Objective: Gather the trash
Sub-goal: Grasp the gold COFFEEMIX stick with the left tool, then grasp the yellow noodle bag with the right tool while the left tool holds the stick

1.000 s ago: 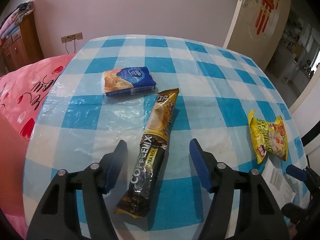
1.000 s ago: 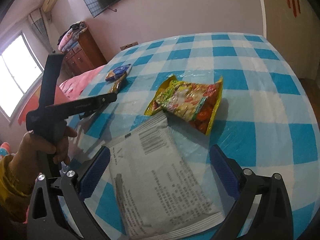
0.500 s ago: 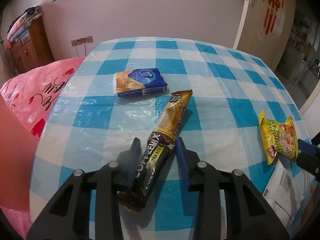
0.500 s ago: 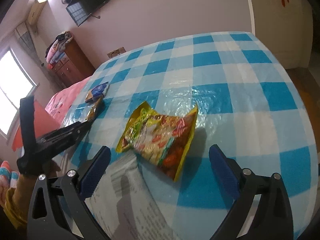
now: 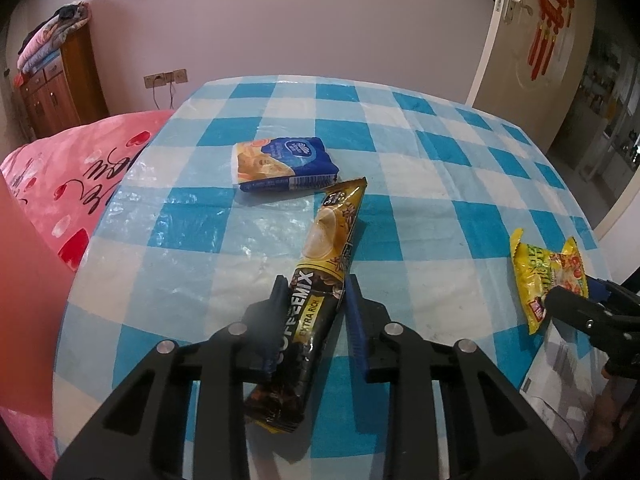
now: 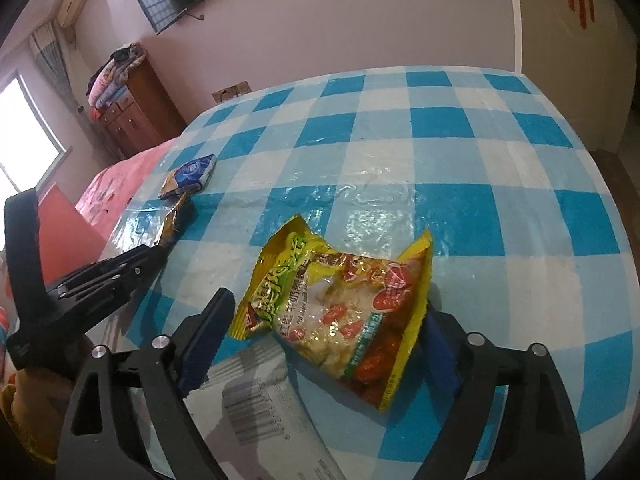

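My left gripper [image 5: 316, 312] is shut on the black and gold coffee mix stick [image 5: 320, 280], gripping its lower half while it lies on the blue checked tablecloth [image 5: 440, 184]. A blue snack packet [image 5: 282, 163] lies just beyond the stick. My right gripper [image 6: 320, 336] stands open around the yellow snack bag [image 6: 340, 308], one finger on each side, not pressing it. The bag also shows in the left wrist view [image 5: 548, 276]. The stick [image 6: 172, 224] and the blue packet [image 6: 188, 176] show far left in the right wrist view.
A white printed paper bag [image 6: 264, 412] lies under the near end of the yellow bag, at the table's front edge. A pink bedspread [image 5: 60, 176] lies left of the table. A wooden cabinet [image 6: 132, 112] and a door [image 5: 528, 40] stand by the back wall.
My left gripper closed from wide open onto the coffee mix stick. My right gripper moved forward off the white paper bag and its fingers narrowed around the yellow snack bag.
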A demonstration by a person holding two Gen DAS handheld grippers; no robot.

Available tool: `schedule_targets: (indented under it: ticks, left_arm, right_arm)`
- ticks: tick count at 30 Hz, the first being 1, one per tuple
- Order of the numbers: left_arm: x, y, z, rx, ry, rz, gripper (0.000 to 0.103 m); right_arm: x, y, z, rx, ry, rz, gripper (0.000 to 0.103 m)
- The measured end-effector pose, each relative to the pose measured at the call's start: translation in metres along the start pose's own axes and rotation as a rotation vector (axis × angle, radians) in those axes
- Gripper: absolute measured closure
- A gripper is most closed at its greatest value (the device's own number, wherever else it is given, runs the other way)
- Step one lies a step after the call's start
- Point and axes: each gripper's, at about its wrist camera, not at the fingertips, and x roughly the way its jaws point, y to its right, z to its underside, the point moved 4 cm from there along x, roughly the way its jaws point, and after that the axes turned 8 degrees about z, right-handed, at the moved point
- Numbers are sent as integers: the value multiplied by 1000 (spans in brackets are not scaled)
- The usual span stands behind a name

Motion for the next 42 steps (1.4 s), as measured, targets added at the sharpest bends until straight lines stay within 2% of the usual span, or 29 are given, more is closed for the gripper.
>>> schedule_targets:
  ticks: [5,7,11,28,32,42]
  left_arm:
    - [-1,-3,1,-26,6,20,73]
    - [-2,-4,2,-36,8,28,73]
    - [-4,-7,4,-47,8,39,74]
    - [-18,-19,10,-90,25,73,74]
    - [-24,-22,10,-97,40,80,74]
    - [-44,-23,8,-101,81,103,74]
  right_arm:
    - [6,-10,-2,-72,-10,70,15]
    - [9,-16,-2,-113,-6,113,19]
    - [10,-17,-1,-128,6,127,30]
    - [2,-12,-2,-93,56,101,47]
    - [-3,-10,-3,-82,78,110,57]
    - [-9,-6,-5,-50,90,106,64]
